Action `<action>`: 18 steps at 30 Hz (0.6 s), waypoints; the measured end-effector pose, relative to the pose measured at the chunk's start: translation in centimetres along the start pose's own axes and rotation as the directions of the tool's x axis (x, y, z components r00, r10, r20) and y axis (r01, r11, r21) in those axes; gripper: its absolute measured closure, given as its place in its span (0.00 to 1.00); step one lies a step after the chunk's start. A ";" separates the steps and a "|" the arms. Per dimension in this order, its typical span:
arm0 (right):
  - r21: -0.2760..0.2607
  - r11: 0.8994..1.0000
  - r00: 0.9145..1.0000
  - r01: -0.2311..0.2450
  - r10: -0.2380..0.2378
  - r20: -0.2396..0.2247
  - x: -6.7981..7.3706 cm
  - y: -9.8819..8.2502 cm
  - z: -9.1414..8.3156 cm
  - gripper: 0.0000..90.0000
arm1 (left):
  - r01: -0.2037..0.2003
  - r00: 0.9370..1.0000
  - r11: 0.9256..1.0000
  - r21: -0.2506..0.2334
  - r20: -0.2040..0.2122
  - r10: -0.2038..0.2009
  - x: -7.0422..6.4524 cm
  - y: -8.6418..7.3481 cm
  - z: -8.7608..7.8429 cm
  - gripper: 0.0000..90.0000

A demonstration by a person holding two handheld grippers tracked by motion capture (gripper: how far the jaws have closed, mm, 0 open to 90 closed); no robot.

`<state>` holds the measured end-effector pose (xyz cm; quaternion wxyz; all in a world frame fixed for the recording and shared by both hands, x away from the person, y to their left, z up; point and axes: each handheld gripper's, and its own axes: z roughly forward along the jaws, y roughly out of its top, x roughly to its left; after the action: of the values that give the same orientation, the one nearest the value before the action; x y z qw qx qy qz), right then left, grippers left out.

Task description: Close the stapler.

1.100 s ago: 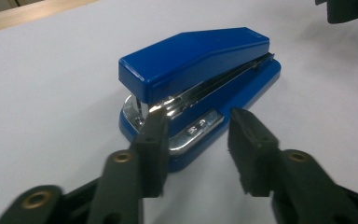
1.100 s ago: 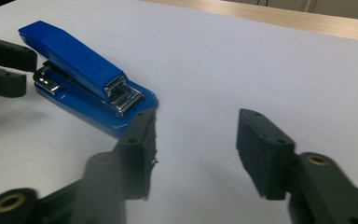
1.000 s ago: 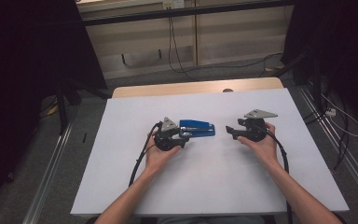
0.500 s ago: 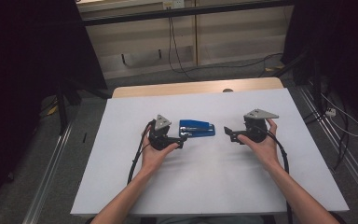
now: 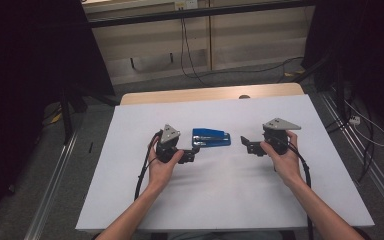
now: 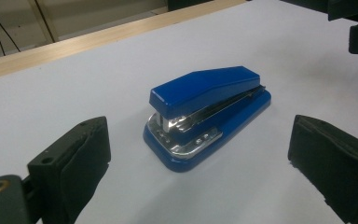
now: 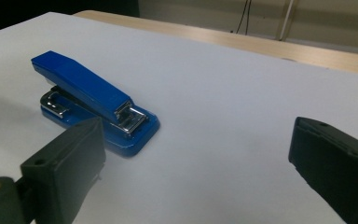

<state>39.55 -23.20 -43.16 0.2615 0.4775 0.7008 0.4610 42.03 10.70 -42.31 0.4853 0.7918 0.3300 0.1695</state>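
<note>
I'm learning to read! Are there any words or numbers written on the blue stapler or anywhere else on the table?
None: no word, number or sign can be read here.
Blue stapler: plain blue top and bare metal, no print to be seen.
White table: no writing on it.
Grey plate on the right tool: small dots, too tiny to tell if any are marks.

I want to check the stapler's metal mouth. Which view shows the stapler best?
The left gripper view: the blue stapler sits centred and whole, its metal front facing the camera. The right gripper view shows it off to the left, its near edge partly behind a jaw. The high view shows it small, from above.
</note>
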 end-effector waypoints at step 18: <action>-0.037 0.999 1.000 -0.009 0.010 0.028 -0.4 -1.1 -3.0 0.05 | 0.013 0.999 0.999 -0.045 -0.048 -0.015 0.5 -1.5 -4.4 0.07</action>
<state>36.76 -24.86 -42.84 0.2780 0.4821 0.6862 0.4685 39.27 14.38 -41.59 0.4960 0.7741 0.3431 0.1925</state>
